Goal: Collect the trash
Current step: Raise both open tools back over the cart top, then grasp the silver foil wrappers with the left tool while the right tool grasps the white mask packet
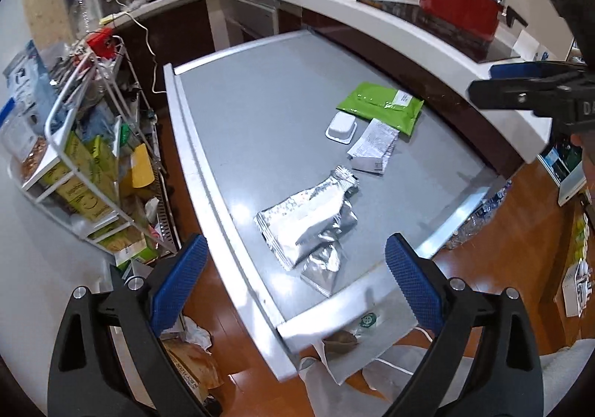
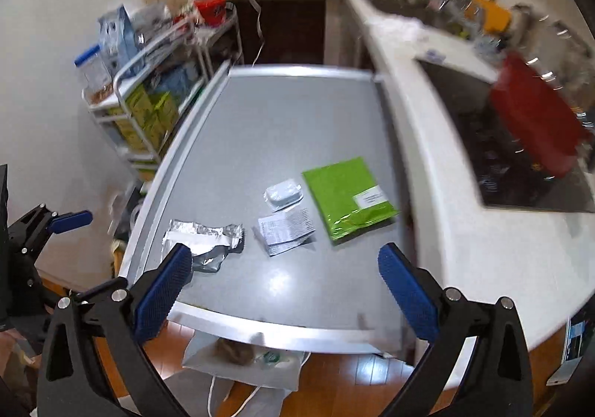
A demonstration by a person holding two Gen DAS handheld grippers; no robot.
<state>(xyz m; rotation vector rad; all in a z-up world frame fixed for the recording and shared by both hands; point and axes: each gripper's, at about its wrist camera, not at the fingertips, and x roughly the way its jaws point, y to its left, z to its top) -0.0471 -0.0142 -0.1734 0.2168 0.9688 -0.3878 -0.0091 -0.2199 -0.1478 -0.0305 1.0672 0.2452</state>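
Note:
On the grey table [image 1: 260, 89] lie a crumpled silver foil wrapper [image 1: 312, 220], a folded paper receipt [image 1: 372, 149], a small white plastic tub [image 1: 341, 125] and a green mailer bag [image 1: 379, 106]. The same items show in the right wrist view: foil [image 2: 202, 238], receipt [image 2: 286, 233], tub [image 2: 283, 193], green bag [image 2: 347, 195]. My left gripper [image 1: 293, 279] is open and empty above the table's near edge, just short of the foil. My right gripper [image 2: 284, 290] is open and empty above the table's front edge.
A white bag with trash in it [image 1: 357, 346] lies on the wooden floor below the table edge; it also shows in the right wrist view [image 2: 245, 361]. A cluttered wire rack [image 1: 93, 141] stands left of the table. A white counter with a red pot [image 1: 461, 7] runs along the right.

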